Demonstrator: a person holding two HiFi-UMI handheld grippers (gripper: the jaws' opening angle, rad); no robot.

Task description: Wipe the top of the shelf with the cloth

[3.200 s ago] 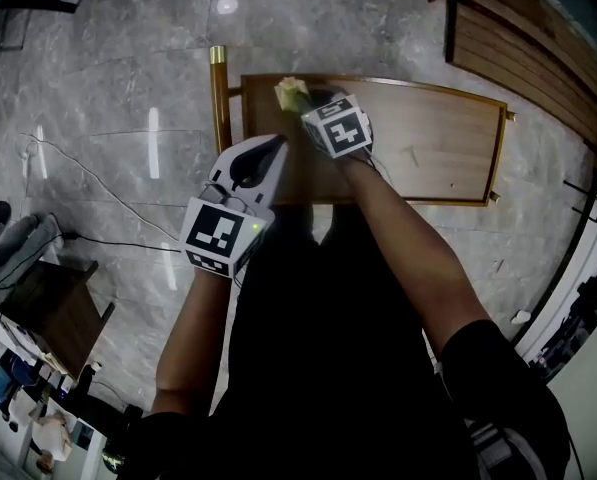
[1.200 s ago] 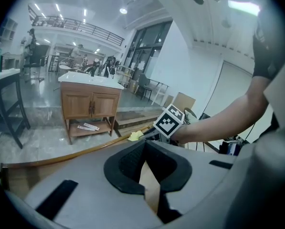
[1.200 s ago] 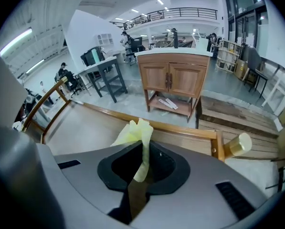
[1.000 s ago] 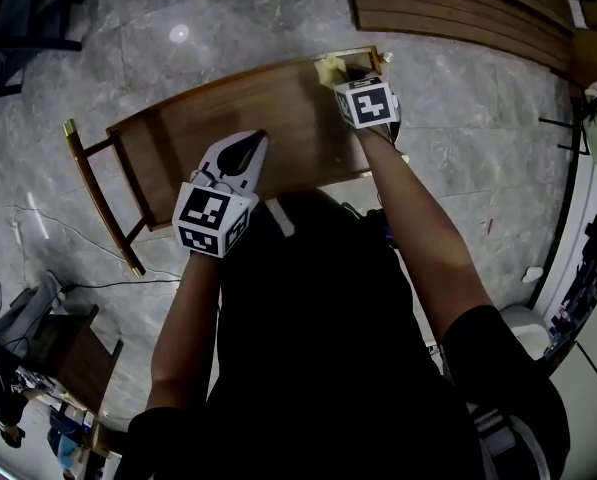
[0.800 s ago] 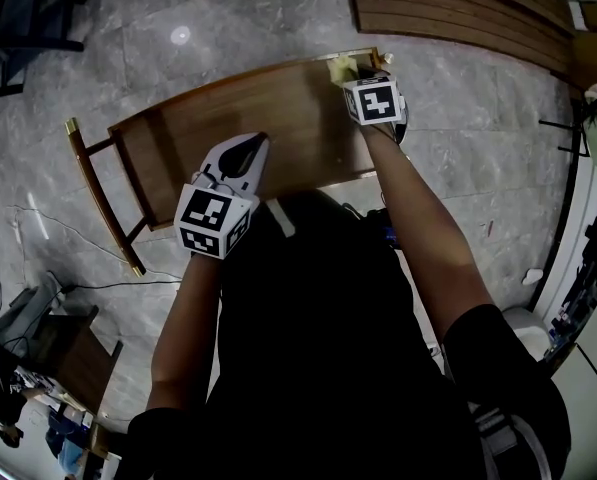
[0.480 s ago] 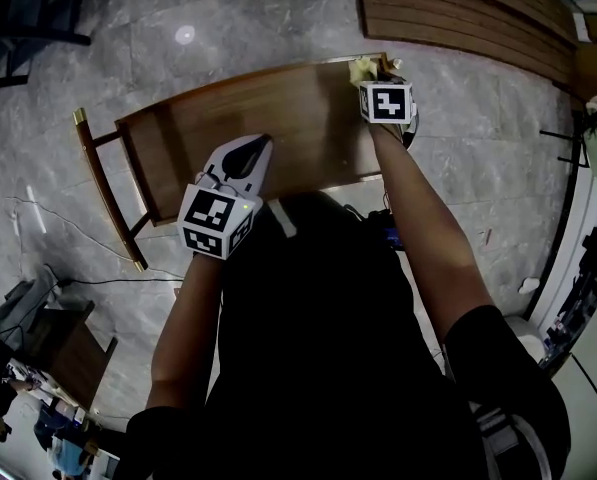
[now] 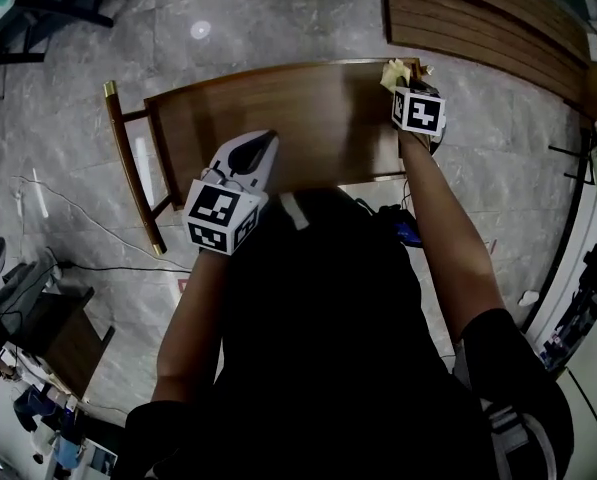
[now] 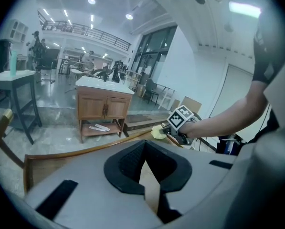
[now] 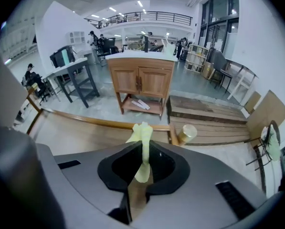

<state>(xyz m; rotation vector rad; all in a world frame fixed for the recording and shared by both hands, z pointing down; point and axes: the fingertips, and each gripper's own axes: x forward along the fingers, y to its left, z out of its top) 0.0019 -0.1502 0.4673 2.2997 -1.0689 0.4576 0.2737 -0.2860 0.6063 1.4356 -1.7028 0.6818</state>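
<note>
The wooden shelf top [image 7: 278, 118] lies in front of me, with a raised rim along its far edge. My right gripper [image 7: 400, 86] is at the top's far right corner, shut on a pale yellow cloth [image 7: 394, 72] that presses on the wood there. In the right gripper view the cloth [image 9: 142, 137] stands pinched between the jaws of that gripper [image 9: 143, 151], beside a brass knob [image 9: 186, 133]. My left gripper [image 7: 266, 140] hovers over the near middle of the top, shut and holding nothing. The left gripper view shows this gripper [image 8: 146, 165], with the cloth [image 8: 157, 131] beyond it.
Brass-tipped shelf posts [image 7: 109, 89] stick out at the left end. Wooden planks [image 7: 478, 18] lie on the marble floor beyond the right corner. A wooden cabinet [image 9: 141, 87] stands farther off. A cable [image 7: 68, 208] runs over the floor at the left, near a dark table [image 7: 53, 333].
My right gripper has slid the cloth rightwards along the far edge, from the left part of the top to its right corner. The left gripper has kept its place.
</note>
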